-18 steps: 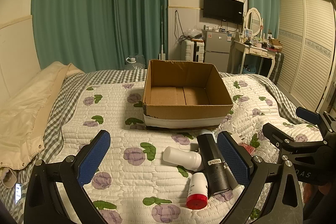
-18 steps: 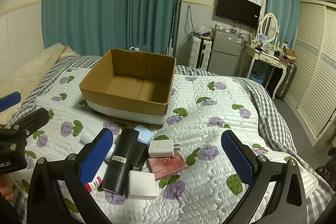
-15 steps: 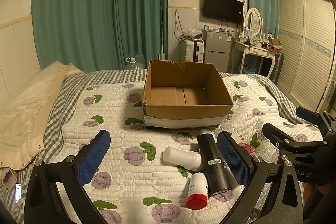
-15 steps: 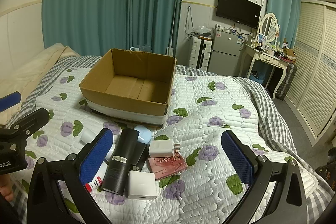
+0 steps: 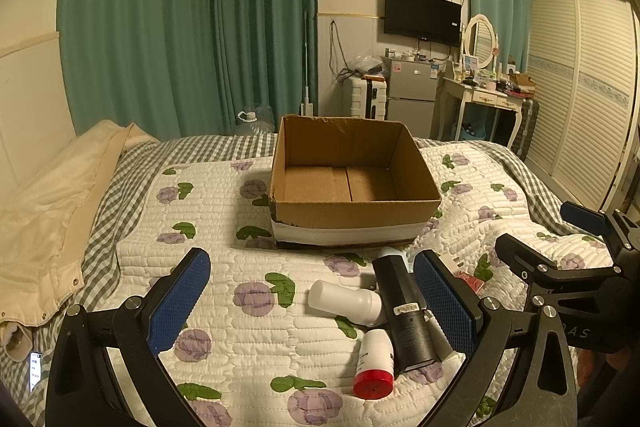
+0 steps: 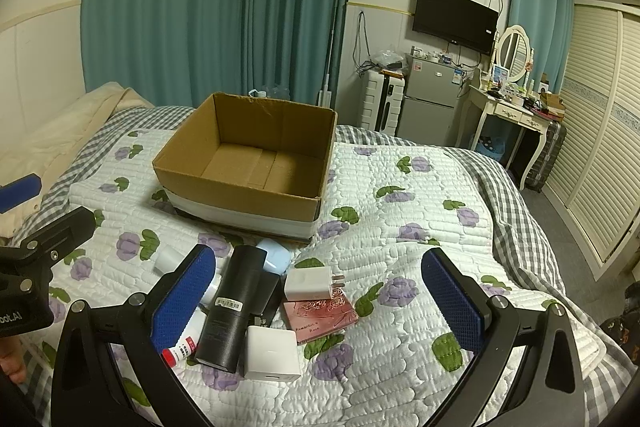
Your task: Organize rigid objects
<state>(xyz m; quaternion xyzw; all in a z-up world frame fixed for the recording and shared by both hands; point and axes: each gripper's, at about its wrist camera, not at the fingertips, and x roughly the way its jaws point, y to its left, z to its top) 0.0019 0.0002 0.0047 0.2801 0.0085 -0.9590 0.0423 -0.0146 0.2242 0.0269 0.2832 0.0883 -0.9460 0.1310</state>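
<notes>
Both grippers hang over the bed with their blue pads spread wide and nothing between them. Low in the left wrist view, the left gripper (image 5: 312, 301) frames a white bottle (image 5: 346, 302) lying on its side and a red-capped bottle (image 5: 375, 363) below it, both touching a black cylinder (image 5: 404, 311) that lies just inside the right pad. At the bottom of the right wrist view, the right gripper (image 6: 316, 295) frames a white charger (image 6: 310, 283), a pink card (image 6: 320, 313) and a white cube (image 6: 272, 351); a pale blue case (image 6: 274, 255) sits above them. All these lie clustered on the floral quilt (image 6: 400, 227). Just above the cluster, mid-frame in both views, stands an open cardboard box (image 5: 354, 219) showing only its bare floor.
</notes>
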